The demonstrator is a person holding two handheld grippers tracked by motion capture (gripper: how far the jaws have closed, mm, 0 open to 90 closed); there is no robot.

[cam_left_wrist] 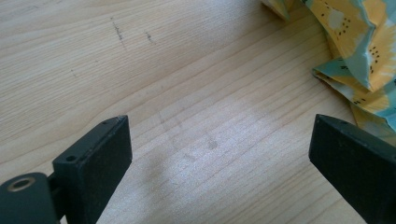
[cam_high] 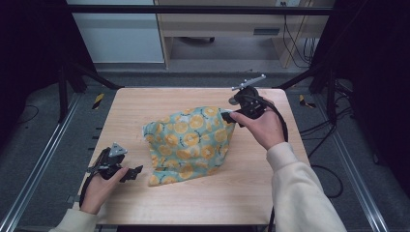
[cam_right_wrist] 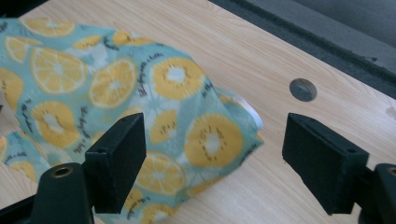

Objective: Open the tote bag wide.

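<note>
A teal cloth printed with orange slices [cam_high: 191, 145] lies bunched in the middle of the wooden table [cam_high: 251, 193]. My right gripper [cam_high: 231, 115] hovers at the cloth's far right corner, open, with that corner [cam_right_wrist: 210, 140] below and between its jaws. My left gripper [cam_high: 136, 172] rests open near the table's front left, just left of the cloth's near edge. In the left gripper view the folded cloth edge [cam_left_wrist: 359, 70] lies at the upper right, past the right jaw, with bare wood between the jaws.
The table's far edge drops to a dark floor strip [cam_right_wrist: 327, 42]. A small round hole [cam_right_wrist: 302, 89] sits in the tabletop near that edge. Black frame rails [cam_high: 319, 72] flank the table, and cables [cam_high: 329, 179] lie on the floor at right.
</note>
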